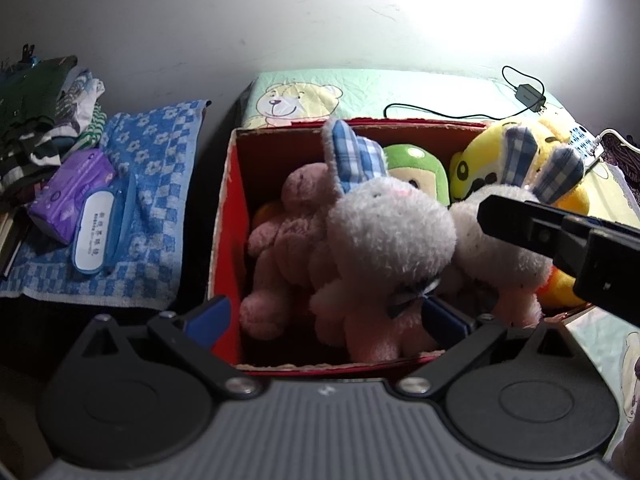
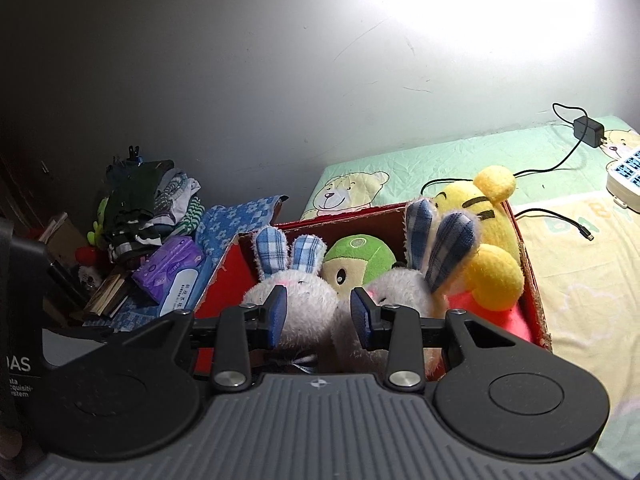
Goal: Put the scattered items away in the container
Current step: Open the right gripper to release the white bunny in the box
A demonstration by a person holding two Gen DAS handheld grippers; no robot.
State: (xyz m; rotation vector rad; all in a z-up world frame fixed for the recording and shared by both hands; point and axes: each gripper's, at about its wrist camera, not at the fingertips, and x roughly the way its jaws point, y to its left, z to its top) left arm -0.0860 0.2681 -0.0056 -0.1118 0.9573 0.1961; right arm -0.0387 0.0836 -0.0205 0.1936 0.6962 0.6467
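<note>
Plush toys [image 1: 388, 236] in red box [image 1: 228, 216] — full

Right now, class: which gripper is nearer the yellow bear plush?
Right. The right gripper hovers over the rabbits beside the yellow bear plush; the left gripper sits at the box's opposite near side.

Inside a home bedroom: showing a bed under a pale green sheet [image 2: 460, 152] printed with cartoon bears, pushed against a scuffed white wall [image 2: 280, 80]; trailing a black charger and cable [image 2: 588, 130] across the bedding; piling folded clothes [image 2: 148, 200] beside a blue checked towel [image 1: 160, 168]; holding soft toys in a red cardboard box [image 2: 532, 280].
</note>
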